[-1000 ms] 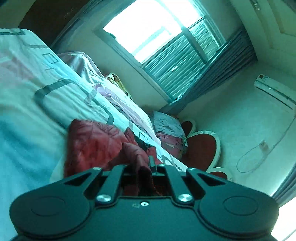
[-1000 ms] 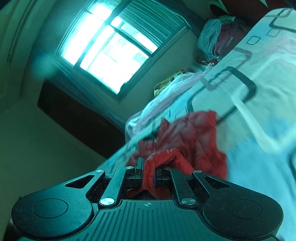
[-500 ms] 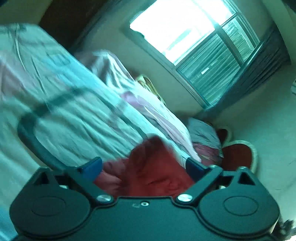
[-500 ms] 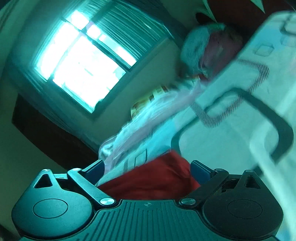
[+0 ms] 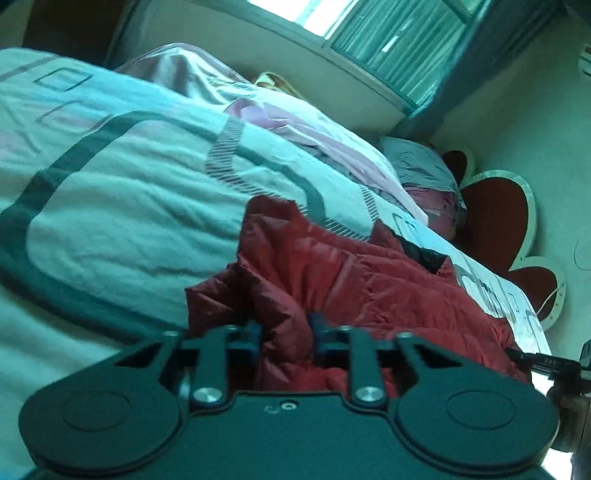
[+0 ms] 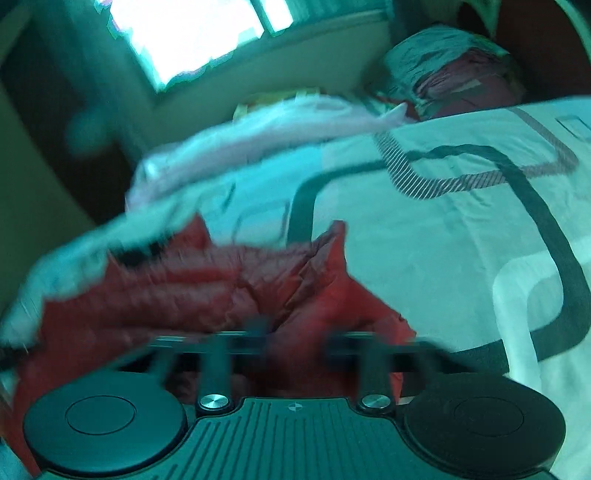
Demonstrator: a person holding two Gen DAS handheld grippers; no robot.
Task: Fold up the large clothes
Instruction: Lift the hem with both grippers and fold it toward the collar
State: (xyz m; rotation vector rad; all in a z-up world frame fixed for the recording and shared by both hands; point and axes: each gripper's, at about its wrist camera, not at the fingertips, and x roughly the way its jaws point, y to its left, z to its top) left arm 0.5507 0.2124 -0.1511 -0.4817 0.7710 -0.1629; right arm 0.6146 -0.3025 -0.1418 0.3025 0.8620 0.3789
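A red quilted puffer jacket [image 5: 362,280] lies crumpled on a pale patterned quilt [image 5: 122,206]. My left gripper [image 5: 286,334] is closed on a fold of the jacket's near edge, red fabric bulging between the blue pads. In the right wrist view the same jacket [image 6: 192,288] spreads left across the quilt [image 6: 424,258]. My right gripper [image 6: 295,339] is blurred by motion, its fingers drawn in around a bunch of red fabric at the jacket's near edge. The other gripper's tip [image 5: 535,360] shows at the jacket's far right.
A pink sheet [image 5: 295,122] and pillows lie along the far side of the bed under a window [image 5: 399,33]. A heap of grey and pink clothes [image 5: 424,173] sits by a red flower-shaped headboard [image 5: 495,221]. A dark wardrobe [image 6: 55,122] stands at the left.
Both grippers opened and dropped low over the jacket half a second ago. They have since closed again on fresh folds of red fabric at its near edge.
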